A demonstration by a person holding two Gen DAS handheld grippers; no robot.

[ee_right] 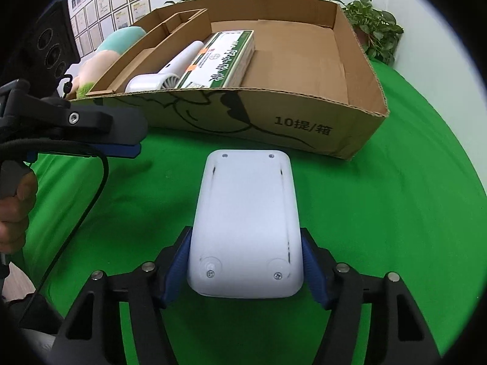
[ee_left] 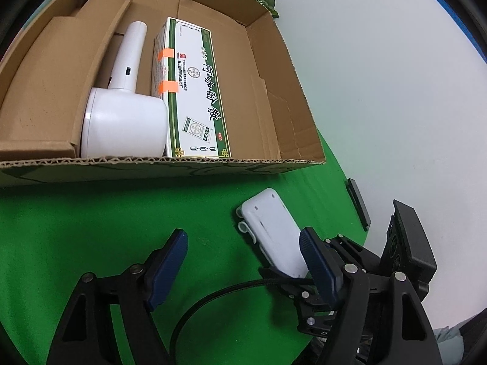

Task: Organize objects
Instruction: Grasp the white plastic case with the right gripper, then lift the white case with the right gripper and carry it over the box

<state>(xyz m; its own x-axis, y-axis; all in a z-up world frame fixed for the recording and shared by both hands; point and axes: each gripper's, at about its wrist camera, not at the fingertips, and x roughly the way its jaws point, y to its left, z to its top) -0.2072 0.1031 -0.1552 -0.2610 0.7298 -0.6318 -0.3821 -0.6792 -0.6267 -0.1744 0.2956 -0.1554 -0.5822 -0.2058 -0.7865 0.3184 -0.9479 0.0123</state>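
Note:
My right gripper [ee_right: 246,269] is shut on a white plastic device [ee_right: 246,222], held underside up above the green cloth in front of the cardboard box [ee_right: 304,127]. The device also shows in the left wrist view [ee_left: 274,231]. My left gripper [ee_left: 243,267] is open and empty, left of the device and near the box's front wall [ee_left: 152,167]. Inside the box lie a white handheld fan [ee_left: 121,115] and a green-and-white medicine carton [ee_left: 194,91], side by side at the left; both also show in the right wrist view, the fan [ee_right: 170,73] and carton [ee_right: 222,57].
The box's right half has bare cardboard floor [ee_right: 298,67]. A plush toy [ee_right: 106,57] lies left of the box. Potted plants [ee_right: 374,27] stand behind it. A black flat item [ee_left: 359,203] lies at the green cloth's edge. A black speaker [ee_right: 45,48] stands at the left.

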